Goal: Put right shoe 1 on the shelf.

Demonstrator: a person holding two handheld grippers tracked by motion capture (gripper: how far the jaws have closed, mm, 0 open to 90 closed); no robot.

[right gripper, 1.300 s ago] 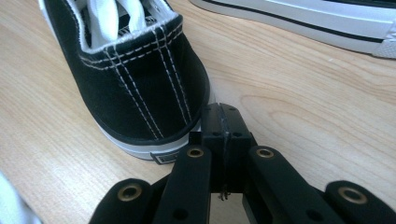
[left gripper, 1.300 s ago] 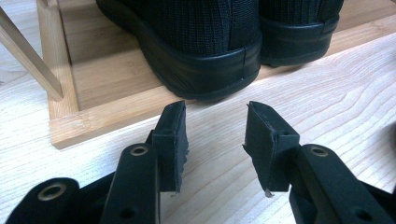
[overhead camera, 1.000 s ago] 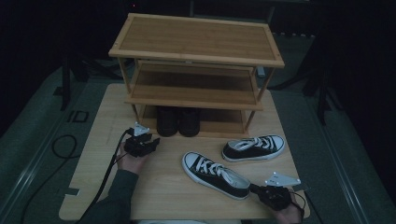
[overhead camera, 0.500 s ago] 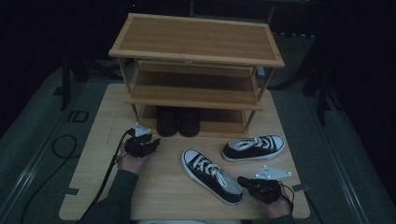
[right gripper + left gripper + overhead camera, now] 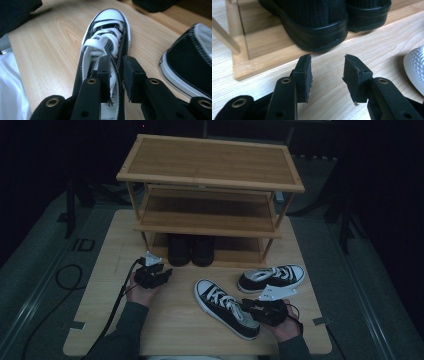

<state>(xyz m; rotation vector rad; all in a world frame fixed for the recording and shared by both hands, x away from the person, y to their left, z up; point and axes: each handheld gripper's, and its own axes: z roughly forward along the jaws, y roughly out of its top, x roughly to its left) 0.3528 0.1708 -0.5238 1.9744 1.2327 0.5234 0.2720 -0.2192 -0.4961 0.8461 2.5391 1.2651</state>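
right claw (image 5: 116, 75): jaws just been opening, straddling sneaker (image 5: 105, 50) collar, not clamped – set to lift it | left claw (image 5: 328, 77): released, waiting near rack (image 5: 210, 185)

Perhaps "ID" on grey floor (image 5: 47, 270).

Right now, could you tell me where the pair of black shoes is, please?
In the high view the black shoes stand side by side on the bottom shelf of the wooden rack, left of centre, just beyond the left gripper.
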